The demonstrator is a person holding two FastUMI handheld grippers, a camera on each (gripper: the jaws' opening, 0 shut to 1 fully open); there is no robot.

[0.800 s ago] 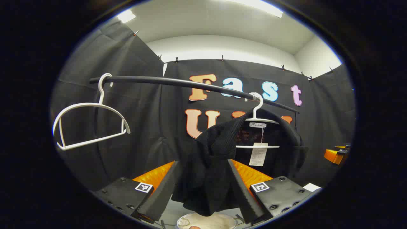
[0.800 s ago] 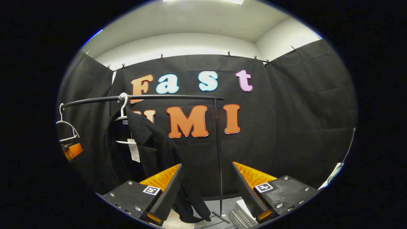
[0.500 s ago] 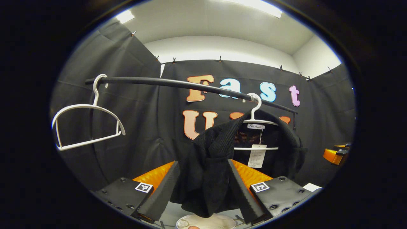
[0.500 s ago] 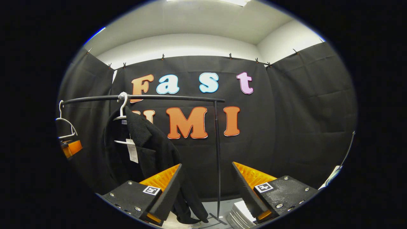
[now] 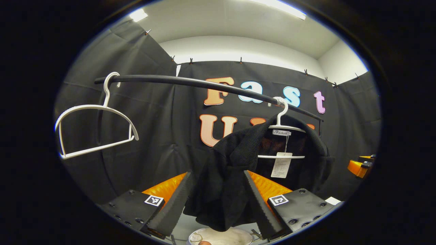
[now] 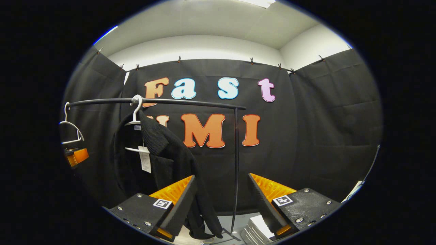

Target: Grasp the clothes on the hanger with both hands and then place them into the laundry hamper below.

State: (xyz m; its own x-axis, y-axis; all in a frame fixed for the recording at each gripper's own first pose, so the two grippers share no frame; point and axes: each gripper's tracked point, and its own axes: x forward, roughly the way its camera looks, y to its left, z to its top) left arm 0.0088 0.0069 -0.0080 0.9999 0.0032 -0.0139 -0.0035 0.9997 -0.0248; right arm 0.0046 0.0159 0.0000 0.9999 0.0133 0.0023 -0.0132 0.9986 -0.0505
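A black garment (image 5: 235, 170) is hung on a white hanger (image 5: 284, 131) near the right end of a black rail (image 5: 190, 82). In the left gripper view, one front panel of it is seen to hang between the fingers of the left tongs (image 5: 218, 199). These fingers are spread wide, and whether the cloth is touched by them cannot be told; no real grip seems to be made yet. The long axis of the garment runs downward from the hanger, and its lower edge ends just above a pale round rim (image 5: 221, 236) at the bottom of this view. This rim is judged to be the laundry hamper, but too little of it is shown to be certain.

In the right gripper view the garment (image 6: 160, 160) lies to the left of the right tongs (image 6: 221, 200), whose fingers are also wide open with nothing between them except the thin upright post (image 6: 235, 163) of the rack farther back. The left tongs are therefore judged to be the nearer ones, and a move to the left is still needed for the right tongs before both can close on the cloth.

A second white hanger (image 5: 95, 129) is seen empty at the left end of the rail. A small collar label (image 5: 281, 132) carries a word that seems to be "Fashion", and a paper tag (image 5: 281, 164) hangs below it; its print is too small to be read.
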